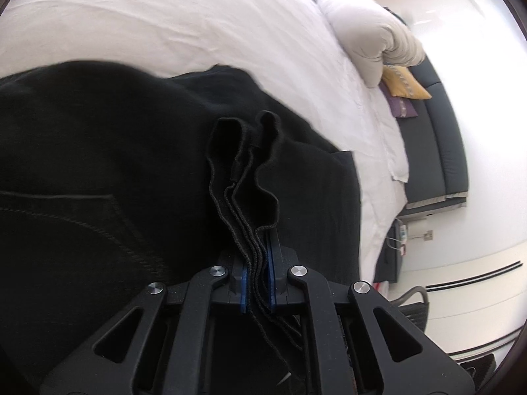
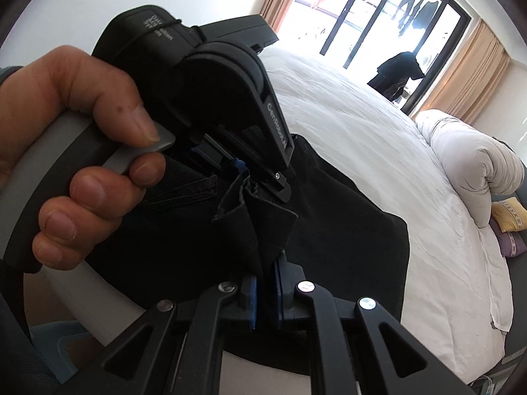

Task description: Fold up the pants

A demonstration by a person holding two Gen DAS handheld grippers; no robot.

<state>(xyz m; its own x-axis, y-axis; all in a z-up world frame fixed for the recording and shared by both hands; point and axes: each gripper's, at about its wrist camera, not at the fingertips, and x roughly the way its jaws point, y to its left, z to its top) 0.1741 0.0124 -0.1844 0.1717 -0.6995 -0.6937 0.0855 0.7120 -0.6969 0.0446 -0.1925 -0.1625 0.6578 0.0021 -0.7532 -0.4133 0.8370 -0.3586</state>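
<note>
Black pants [image 1: 98, 151] lie bunched on a white bed [image 1: 164, 23]. In the left wrist view my left gripper [image 1: 259, 250] is shut on several stacked edges of the black fabric, which stand up in folds between its blue pads. In the right wrist view my right gripper [image 2: 265, 273] is shut on another pinched fold of the pants [image 2: 329, 217]. Just beyond it, a hand [image 2: 82, 151] holds the left gripper [image 2: 260, 177], whose tips bite the same bunch of cloth. Both grippers sit close together over the pants.
A rolled white duvet [image 2: 471, 164] lies at the bed's far right, with yellow [image 2: 509, 219] and purple cushions beside it. A dark sofa [image 1: 441, 144] runs along the bed's edge. A dark garment [image 2: 395, 72] sits by the glass doors [image 2: 378, 16].
</note>
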